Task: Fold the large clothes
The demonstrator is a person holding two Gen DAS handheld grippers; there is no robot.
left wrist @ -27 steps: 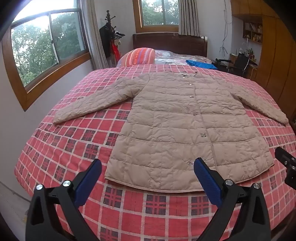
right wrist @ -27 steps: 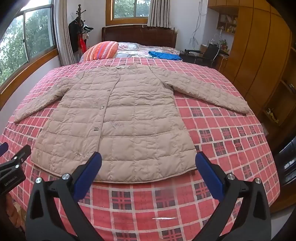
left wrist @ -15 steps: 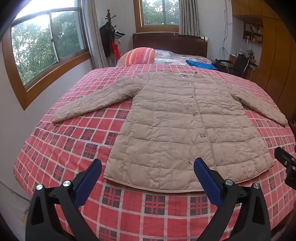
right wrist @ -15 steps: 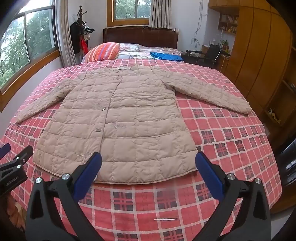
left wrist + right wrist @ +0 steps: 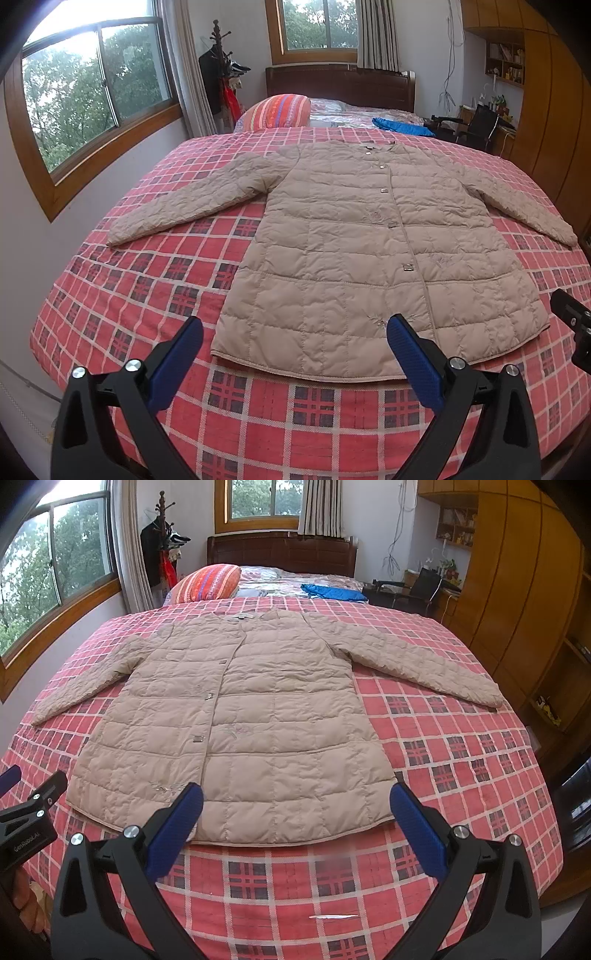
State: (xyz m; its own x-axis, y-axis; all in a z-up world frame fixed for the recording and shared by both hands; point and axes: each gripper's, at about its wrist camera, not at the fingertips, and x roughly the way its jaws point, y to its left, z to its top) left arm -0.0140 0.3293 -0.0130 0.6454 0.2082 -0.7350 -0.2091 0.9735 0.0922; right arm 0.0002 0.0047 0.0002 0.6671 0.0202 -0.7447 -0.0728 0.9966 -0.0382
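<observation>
A long beige quilted coat (image 5: 373, 251) (image 5: 243, 720) lies flat and buttoned on the red plaid bedspread (image 5: 155, 280) (image 5: 443, 760), collar toward the headboard, both sleeves spread outward. My left gripper (image 5: 295, 343) hovers open above the foot of the bed, near the coat's left hem corner, with nothing between its blue pads. Over the right half of the hem my right gripper (image 5: 295, 819) is also open and holds nothing. Part of the right gripper's body shows at the right edge of the left wrist view, and the left one at the left edge of the right wrist view.
A striped orange pillow (image 5: 280, 110) and a blue garment (image 5: 402, 127) lie near the dark wooden headboard (image 5: 340, 83). Windows line the left wall, with a coat stand (image 5: 221, 74) in the corner. A wooden wardrobe (image 5: 524, 590) and a desk with a chair (image 5: 417, 587) stand on the right.
Both views have shifted only slightly; the coat and both open grippers stay as they were.
</observation>
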